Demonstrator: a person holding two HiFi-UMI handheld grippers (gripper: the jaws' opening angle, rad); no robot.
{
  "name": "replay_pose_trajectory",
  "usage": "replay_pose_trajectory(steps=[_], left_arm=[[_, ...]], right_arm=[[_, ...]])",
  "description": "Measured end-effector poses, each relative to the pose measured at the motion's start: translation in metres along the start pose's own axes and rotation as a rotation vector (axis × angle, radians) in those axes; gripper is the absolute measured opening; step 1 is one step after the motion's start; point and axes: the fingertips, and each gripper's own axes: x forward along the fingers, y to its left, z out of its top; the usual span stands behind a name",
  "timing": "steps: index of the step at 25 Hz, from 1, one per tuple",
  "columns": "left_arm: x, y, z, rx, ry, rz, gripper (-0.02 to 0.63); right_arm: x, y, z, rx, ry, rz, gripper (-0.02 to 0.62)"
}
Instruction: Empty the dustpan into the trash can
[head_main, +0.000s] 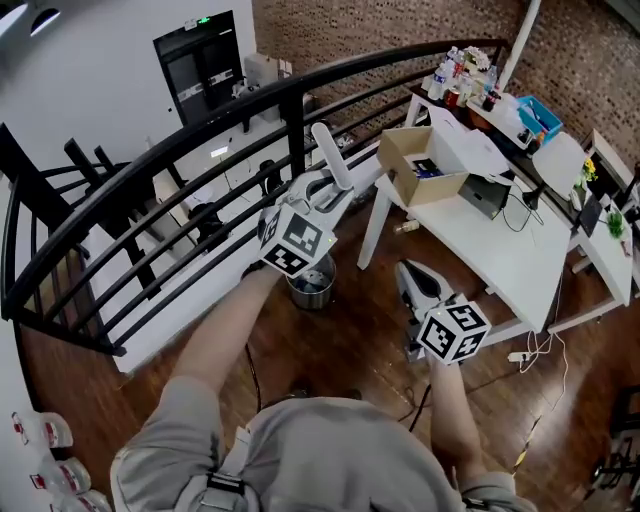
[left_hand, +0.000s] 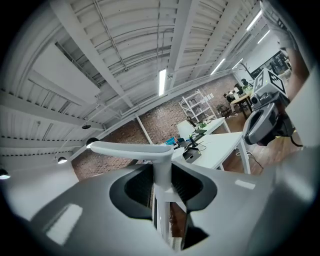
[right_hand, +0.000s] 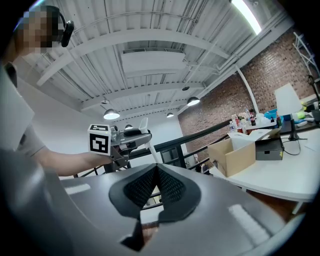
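My left gripper (head_main: 325, 192) is shut on the white dustpan's stem (left_hand: 162, 200). The dustpan's long white handle (head_main: 333, 155) sticks out beyond the jaws, and its pan is hidden from me. A round metal trash can (head_main: 314, 288) stands on the wooden floor right below that gripper, partly covered by its marker cube. My right gripper (head_main: 409, 272) hovers to the right of the can, shut with nothing between its pads. The right gripper view shows the left gripper (right_hand: 123, 138) and the dustpan handle (right_hand: 144, 125) ahead on the left.
A black curved railing (head_main: 200, 140) runs just behind the trash can. A white table (head_main: 505, 250) with a cardboard box (head_main: 420, 165) stands on the right. Cables and a power strip (head_main: 520, 356) lie on the floor beside its legs.
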Motion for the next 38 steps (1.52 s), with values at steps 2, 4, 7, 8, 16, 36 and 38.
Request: replay_pose_trajectory(steps=[2, 4, 7, 8, 16, 36, 38], left_arm=[[0.002, 0.012, -0.003, -0.006, 0.007, 0.015, 0.114], [0.005, 0.025, -0.004, -0.021, 0.010, 0.029, 0.114], [0.012, 0.042, -0.005, -0.045, 0.015, 0.056, 0.114], [0.013, 0.047, -0.004, -0.052, 0.018, 0.066, 0.114], [-0.001, 0.090, 0.022, -0.194, -0.025, 0.140, 0.118], [-0.128, 0.038, -0.034, -0.435, 0.193, 0.248, 0.120], [-0.142, 0.033, -0.055, -0.454, 0.229, 0.264, 0.117]], right_arm=[[0.000, 0.001, 0.003, -0.006, -0.003, -0.001, -0.002], [0.001, 0.000, 0.008, -0.015, -0.007, -0.005, -0.002], [0.004, -0.006, 0.013, -0.027, -0.012, -0.011, -0.002], [0.004, -0.007, 0.014, -0.027, -0.014, -0.013, -0.002], [0.009, -0.003, 0.020, -0.038, -0.018, -0.005, -0.002], [0.062, 0.059, 0.000, -0.039, 0.048, 0.245, -0.002], [0.067, 0.068, -0.005, -0.039, 0.060, 0.266, -0.002]])
